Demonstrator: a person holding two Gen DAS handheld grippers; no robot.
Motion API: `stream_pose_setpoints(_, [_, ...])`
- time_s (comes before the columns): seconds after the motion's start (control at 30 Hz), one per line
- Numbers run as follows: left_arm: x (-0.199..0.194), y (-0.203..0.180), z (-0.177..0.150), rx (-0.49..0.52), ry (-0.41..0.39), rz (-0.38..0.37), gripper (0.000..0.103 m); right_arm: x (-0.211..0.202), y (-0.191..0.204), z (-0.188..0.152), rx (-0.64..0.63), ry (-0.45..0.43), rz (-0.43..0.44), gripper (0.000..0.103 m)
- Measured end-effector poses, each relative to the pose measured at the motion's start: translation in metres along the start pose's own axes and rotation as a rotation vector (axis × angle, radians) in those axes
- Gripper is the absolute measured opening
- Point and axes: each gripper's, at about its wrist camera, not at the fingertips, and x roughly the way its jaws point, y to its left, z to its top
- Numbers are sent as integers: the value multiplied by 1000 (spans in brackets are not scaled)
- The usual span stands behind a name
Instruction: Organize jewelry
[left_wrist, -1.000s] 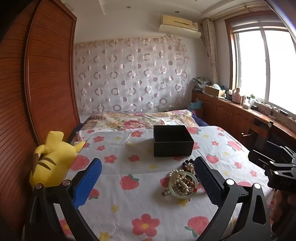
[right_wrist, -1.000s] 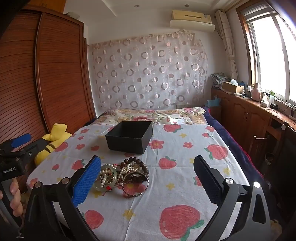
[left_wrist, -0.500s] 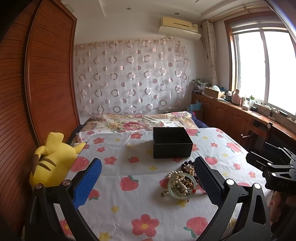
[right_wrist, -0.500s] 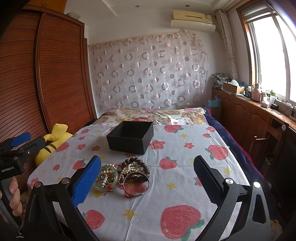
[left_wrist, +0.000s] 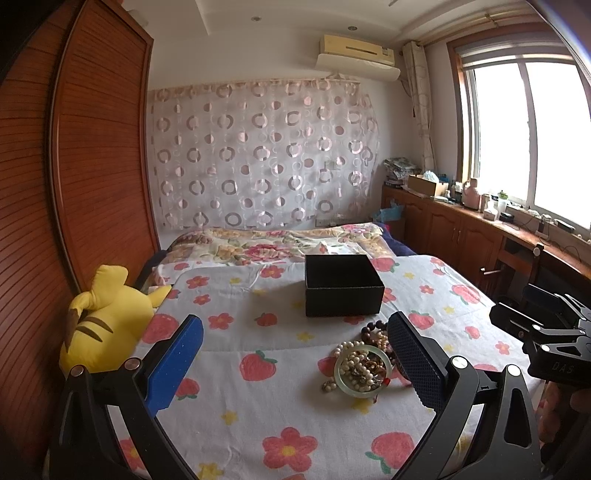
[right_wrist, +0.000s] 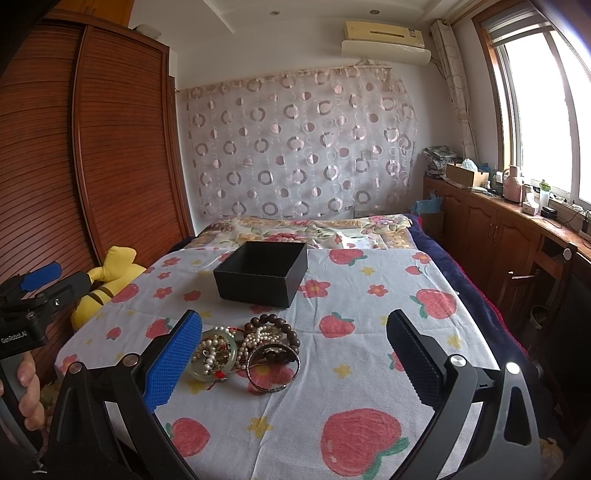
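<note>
Jewelry pile (right_wrist: 243, 350) lies on the strawberry-print bedspread (right_wrist: 369, 332), toward the near edge and left of its middle: a pale green bangle (right_wrist: 212, 356) with pearls (left_wrist: 351, 360) heaped in it, a dark wooden bead bracelet (right_wrist: 275, 325) and a metal bangle (right_wrist: 273, 367), all touching and overlapping. Black open box (right_wrist: 262, 273) sits farther up the bed, just beyond the pile, apparently empty.

Left gripper (left_wrist: 295, 363) is spread wide and holds nothing, hovering over the near edge with the pile beside its right finger. Right gripper (right_wrist: 293, 356) is likewise wide apart and empty, the pile just inside its left finger.

Risks, as judged:
- Strands look interlocked; lifting one piece could drag others and scatter them on the bedspread.
- Soft bedding gives under pressure, so pads may pinch cloth along with beads.
- Smooth, hard bangles may slip from the pads.
- Both grippers are close to the pile and could collide.

Yellow plush toy (left_wrist: 103, 321) rests at the left edge, well apart.
</note>
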Motion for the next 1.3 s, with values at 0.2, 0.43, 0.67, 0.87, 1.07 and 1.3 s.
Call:
stream_pose_setpoints(0.2, [-1, 0, -2, 2, -5, 0, 97, 0, 0, 0, 0, 1, 0, 101])
stream_pose_setpoints(0.43, [1, -2, 1, 2, -1, 0, 97, 0, -1, 0, 1, -1, 0, 101])
stream_pose_setpoints(0.67, [6, -5, 7, 2, 4, 0, 97, 1, 0, -1, 2, 0, 1, 101])
stream_pose_setpoints(0.87, [1, 1, -4, 1, -7, 0, 97, 1, 0, -1, 1, 0, 1, 101])
stream_pose_setpoints(1.07, [0, 0, -4, 2, -7, 0, 97, 1, 0, -1, 0, 0, 0, 101])
stream_pose_setpoints(1.3, [-8, 2, -1, 2, -8, 0, 97, 1, 0, -1, 1, -1, 1, 101])
